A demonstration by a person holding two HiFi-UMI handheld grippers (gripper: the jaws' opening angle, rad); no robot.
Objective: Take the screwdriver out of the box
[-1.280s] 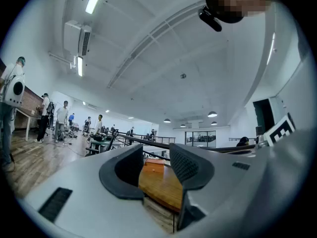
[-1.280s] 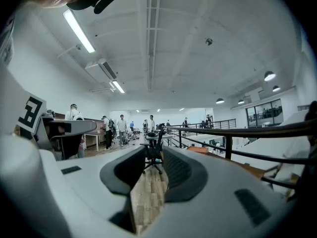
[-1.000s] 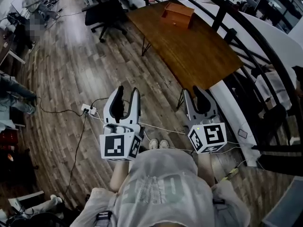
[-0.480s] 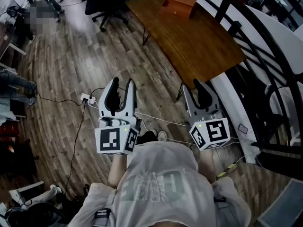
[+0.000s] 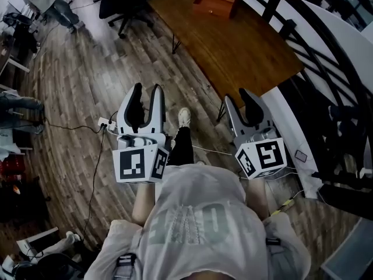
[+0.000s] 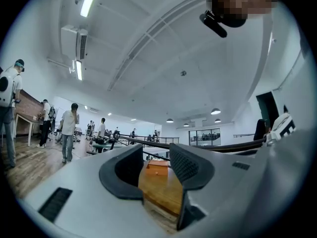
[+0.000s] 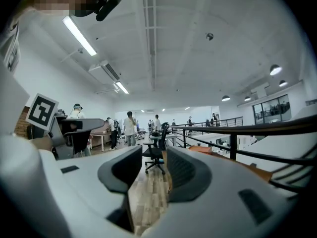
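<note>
The box [image 5: 215, 0], one only and made of brown wood, stands at the far end of the one wooden table [image 5: 245, 51], at about 12 to 1 o'clock from the person and close to the table's far edge. Its inside cannot be seen from here, and it is well apart from both grippers. There are two grippers, each with one marker cube. The left gripper [image 5: 147, 92] is held over the floor at 11 o'clock; its jaws stand apart and grasp nothing, and the box shows only far away through the gap between them. The right gripper [image 5: 239, 99] is at 1 o'clock, near the near corner of the table. Its jaws have just been opening and now stand a little apart, with nothing between them but the view of the floor. One black railing [image 5: 303, 34] runs along the table's outer side, from 1 to 3 o'clock, and closes that side. The wooden floor [image 5: 87, 69] is open from 9 to 12 o'clock. There one office chair [image 5: 125, 4] stands at 11 o'clock, and one power strip [image 5: 105, 123] with its cable lies at 9 o'clock, near the left gripper.
</note>
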